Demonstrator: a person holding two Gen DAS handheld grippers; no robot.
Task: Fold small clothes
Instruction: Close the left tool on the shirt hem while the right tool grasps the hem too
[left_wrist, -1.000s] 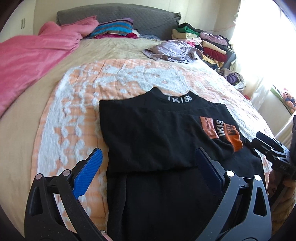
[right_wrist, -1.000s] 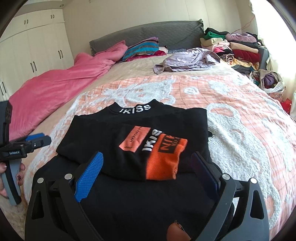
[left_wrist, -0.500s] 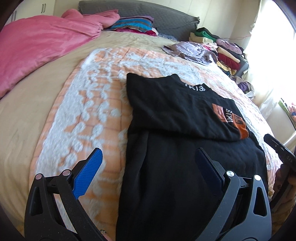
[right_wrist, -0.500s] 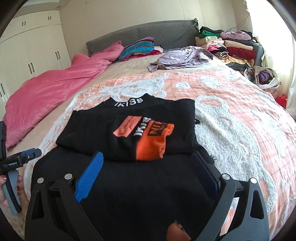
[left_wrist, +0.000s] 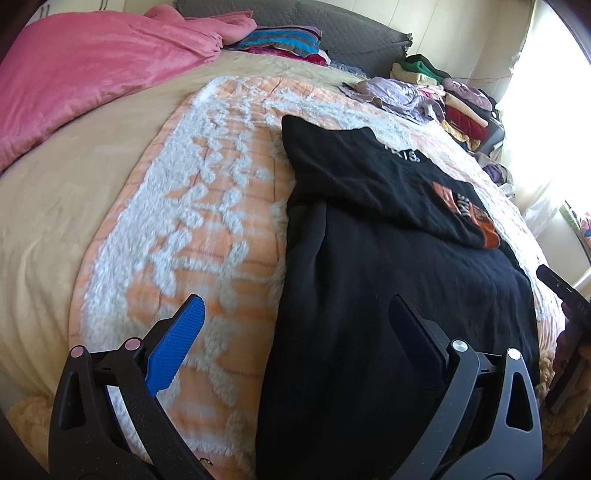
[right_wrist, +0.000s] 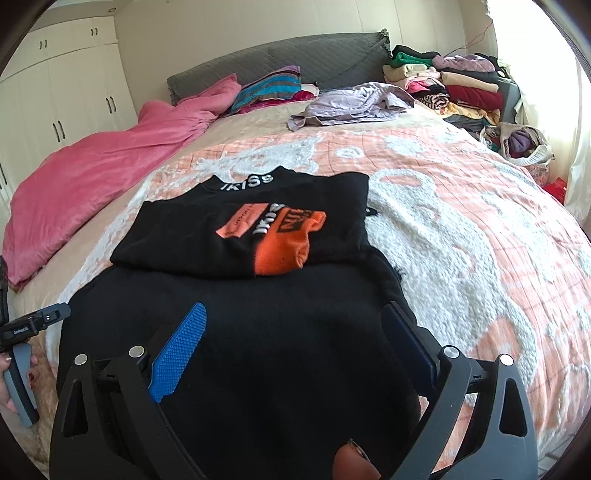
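Left wrist view shows our left tool (left_wrist: 295, 332) with its two blue pads wide apart and nothing between them. It hangs over the near left edge of the black shirt (left_wrist: 388, 295), with one pad above the orange and white blanket (left_wrist: 207, 206) and the other above the dark cloth. The shirt lies flat on the bed, and its top part is folded down so the sleeve with the orange patch (left_wrist: 476, 214) sits at 2 o'clock. A pink quilt (left_wrist: 85, 74) is bunched up at 10 o'clock. Our right tool (left_wrist: 569, 295) peeks in at 3 o'clock, but only a small part shows there.

From the right wrist view, our right tool (right_wrist: 291, 350) is also spread wide and holds nothing. It floats over the lower half of the black shirt (right_wrist: 258, 332). The orange patch (right_wrist: 284, 236) is at 12 o'clock from the pads. A purple garment (right_wrist: 351, 103) lies farther up the bed, and a pile of folded clothes (right_wrist: 454, 81) sits at 1 o'clock. Our left tool (right_wrist: 40, 317) shows at 9 o'clock, held in a hand (right_wrist: 14, 380); it looks open, though it is small there.
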